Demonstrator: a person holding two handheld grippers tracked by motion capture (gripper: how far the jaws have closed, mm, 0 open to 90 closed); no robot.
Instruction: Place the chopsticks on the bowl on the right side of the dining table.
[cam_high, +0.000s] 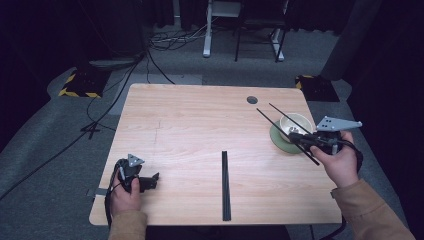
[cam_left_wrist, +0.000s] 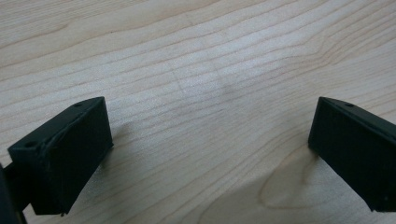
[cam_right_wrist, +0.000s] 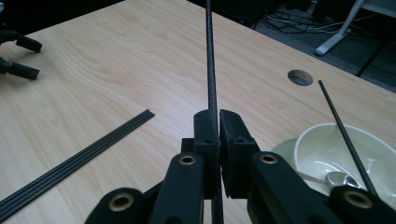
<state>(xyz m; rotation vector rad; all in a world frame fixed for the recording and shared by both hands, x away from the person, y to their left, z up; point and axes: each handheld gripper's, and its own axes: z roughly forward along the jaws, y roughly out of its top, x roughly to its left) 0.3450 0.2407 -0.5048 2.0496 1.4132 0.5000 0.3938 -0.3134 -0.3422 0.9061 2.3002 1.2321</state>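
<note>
The right gripper has its jaws pressed together on one thin black rod. In the high view that rod is lifted off the table and crosses over the bowl at about four o'clock from the table's middle. A second rod leans in the bowl, with its low end down inside, next to a spoon. The bowl sits on a green plate.

The left gripper rests near the table edge at about eight o'clock. Its jaws are spread wide with nothing between them.

More black rods lie side by side in a flat bunch near six o'clock.

What could go wrong? The held rod is long and skinny, and the jaws pinch it far from its tip. If the hand swings fast, I think the rod may twist in the jaws or slip out. Its long end could also bump the leaning rod or the bowl's rim. Then the bowl might tip, or the leaning rod might roll off onto the floor. The bowl is close to the table's right edge, so a small push could be trouble.
</note>
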